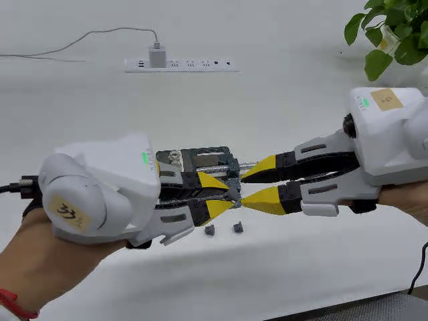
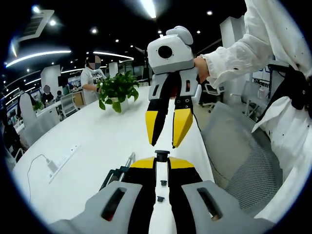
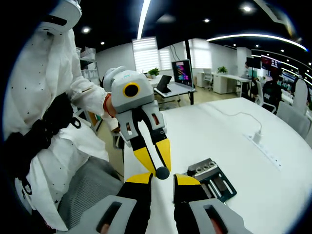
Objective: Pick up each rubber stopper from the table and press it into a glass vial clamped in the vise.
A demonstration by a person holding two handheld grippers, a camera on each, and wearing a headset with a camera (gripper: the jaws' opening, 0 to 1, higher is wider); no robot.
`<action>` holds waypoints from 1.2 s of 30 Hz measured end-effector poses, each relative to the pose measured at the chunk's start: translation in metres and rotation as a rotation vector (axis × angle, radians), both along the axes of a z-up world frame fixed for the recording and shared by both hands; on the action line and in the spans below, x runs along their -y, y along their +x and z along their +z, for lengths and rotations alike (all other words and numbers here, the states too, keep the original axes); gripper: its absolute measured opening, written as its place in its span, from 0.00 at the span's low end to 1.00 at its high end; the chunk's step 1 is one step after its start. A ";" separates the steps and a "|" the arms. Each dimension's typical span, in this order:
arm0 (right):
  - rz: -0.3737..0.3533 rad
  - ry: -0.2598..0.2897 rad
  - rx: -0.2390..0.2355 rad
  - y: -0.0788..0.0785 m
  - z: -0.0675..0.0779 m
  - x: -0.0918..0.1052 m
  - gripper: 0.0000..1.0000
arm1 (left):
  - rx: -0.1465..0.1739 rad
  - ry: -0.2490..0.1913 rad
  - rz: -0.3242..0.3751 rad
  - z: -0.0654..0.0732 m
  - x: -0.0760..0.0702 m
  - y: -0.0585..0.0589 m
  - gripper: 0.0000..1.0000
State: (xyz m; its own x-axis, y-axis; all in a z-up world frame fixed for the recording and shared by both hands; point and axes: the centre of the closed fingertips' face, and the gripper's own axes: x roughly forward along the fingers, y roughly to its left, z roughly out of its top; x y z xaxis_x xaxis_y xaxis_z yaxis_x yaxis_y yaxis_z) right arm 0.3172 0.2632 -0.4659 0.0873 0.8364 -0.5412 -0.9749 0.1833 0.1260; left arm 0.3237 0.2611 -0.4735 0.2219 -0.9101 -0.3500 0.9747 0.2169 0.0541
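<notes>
White table (image 1: 281, 120): vise (image 1: 204, 159), two stoppers (image 1: 237, 227), power strip (image 1: 180, 65), potted plant (image 1: 391, 33).

A white power strip (image 1: 180, 65) lies flat at the far side, left of centre, with a white charger (image 1: 157, 55) plugged in toward its left end. A thin grey cable (image 1: 80, 41) arches up from the charger and trails off to the far left. The green leaves of a potted plant (image 1: 391, 33) hang in at the far right corner. A black cord (image 1: 420, 267) shows at the near right edge.

In the left gripper view a grey mesh office chair (image 2: 253, 170) stands on the near side, and a person (image 2: 90, 78) stands behind the plant. In the right gripper view a monitor (image 3: 183, 73) with a bright screen and what looks like an open laptop (image 3: 164, 84) sit on a desk (image 3: 173, 90) well beyond. A long ceiling light (image 3: 144, 14) runs overhead.
</notes>
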 end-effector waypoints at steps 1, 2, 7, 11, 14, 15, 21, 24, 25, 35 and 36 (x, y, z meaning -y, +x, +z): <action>0.000 0.000 -0.001 0.000 0.000 -0.001 0.13 | -0.001 -0.002 0.000 0.001 0.000 0.000 0.04; 0.003 -0.001 -0.004 -0.001 -0.001 -0.001 0.13 | 0.001 -0.002 -0.002 0.001 0.001 -0.001 0.04; 0.014 0.001 -0.005 -0.004 0.000 -0.003 0.11 | 0.001 -0.003 -0.006 0.002 0.002 -0.001 0.04; 0.014 0.001 -0.002 -0.003 0.000 -0.004 0.10 | 0.000 -0.005 -0.006 0.002 0.001 -0.001 0.04; 0.016 0.002 -0.002 -0.004 0.001 -0.005 0.09 | 0.001 -0.010 -0.009 0.004 0.002 -0.002 0.04; 0.017 0.002 -0.002 -0.004 0.001 -0.006 0.09 | 0.001 -0.010 -0.009 0.004 0.002 -0.002 0.04; 0.021 -0.003 0.001 -0.003 0.001 -0.006 0.08 | -0.001 -0.011 -0.012 0.004 0.002 -0.002 0.04; 0.021 -0.005 0.000 -0.003 0.000 -0.005 0.08 | -0.001 -0.010 -0.013 0.004 0.002 -0.002 0.04; 0.021 -0.006 0.000 -0.003 0.000 -0.005 0.08 | -0.001 -0.010 -0.014 0.004 0.002 -0.002 0.04; 0.032 -0.008 0.003 -0.003 0.001 -0.005 0.06 | 0.000 -0.013 -0.021 0.006 0.001 -0.003 0.04; 0.032 -0.010 0.004 -0.003 0.001 -0.006 0.06 | 0.000 -0.011 -0.022 0.005 0.001 -0.003 0.04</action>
